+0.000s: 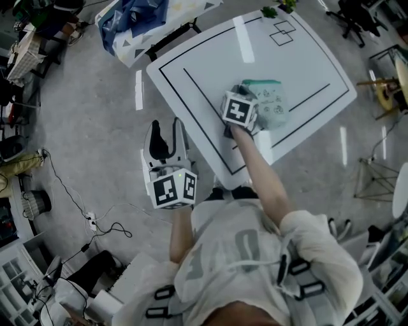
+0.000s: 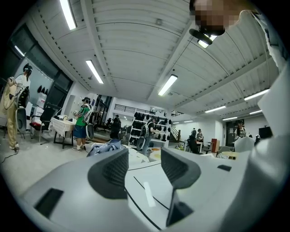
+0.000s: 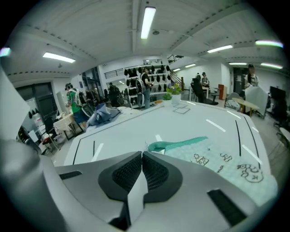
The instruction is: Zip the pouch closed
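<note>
A pale pouch (image 1: 273,105) with small printed drawings and a teal zipper band (image 1: 261,83) lies flat near the front of the white table (image 1: 210,57). In the right gripper view the pouch (image 3: 222,161) spreads to the right and its teal zipper band (image 3: 181,144) curls in to my jaw tips. My right gripper (image 3: 142,154) is shut at that end of the band, where a small pale tab pokes out; in the head view the right gripper (image 1: 243,94) sits at the pouch's left edge. My left gripper (image 1: 167,130) hangs off the table's left side, open and empty, its left gripper (image 2: 144,165) jaws pointing level.
Black lines and white tape strips mark the table top. A small green plant (image 1: 269,11) stands at its far edge. A blue cloth heap (image 1: 143,22) lies on another table behind. Cables (image 1: 95,223) trail over the floor at left. People (image 2: 81,124) stand far off.
</note>
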